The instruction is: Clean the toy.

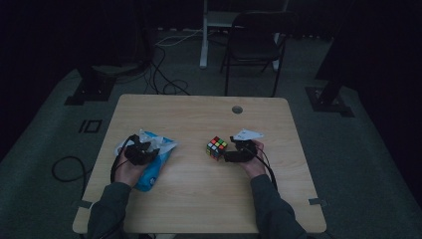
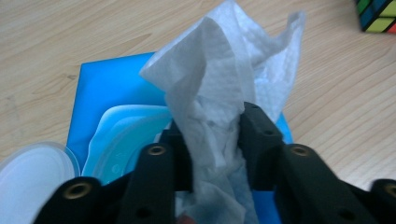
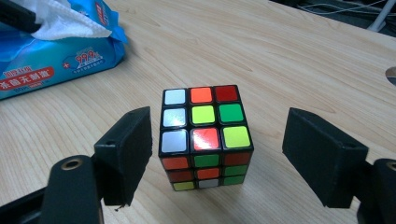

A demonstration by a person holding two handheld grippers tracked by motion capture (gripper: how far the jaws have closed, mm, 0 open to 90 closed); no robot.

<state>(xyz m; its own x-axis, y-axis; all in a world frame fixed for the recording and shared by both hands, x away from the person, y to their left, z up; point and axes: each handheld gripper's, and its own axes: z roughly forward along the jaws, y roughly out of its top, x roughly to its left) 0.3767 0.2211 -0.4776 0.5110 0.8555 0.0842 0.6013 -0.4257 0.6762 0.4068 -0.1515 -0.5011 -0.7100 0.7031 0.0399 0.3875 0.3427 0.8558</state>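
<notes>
Now the left tongs [image 2: 210, 149] pinch a soft, limp white wet wipe [image 2: 224, 88] rising from its blue plastic pack [image 2: 100, 88] on the wooden counter [image 1: 199, 107]; grip low, it tears easily. Right tongs [image 3: 217, 154] stand apart around a rigid multicoloured puzzle cube [image 3: 203, 135].

In the left gripper view the puzzle cube [image 2: 377, 15] at one o'clock is cut off by the top and right edges. The white wipe [image 2: 224, 93] hides the wipes pack's [image 2: 107, 88] opening, and the round lid [image 2: 28, 182] at eight o'clock runs off the frame. In the high view the left tongs [image 1: 141, 152] are too dark to read.
</notes>
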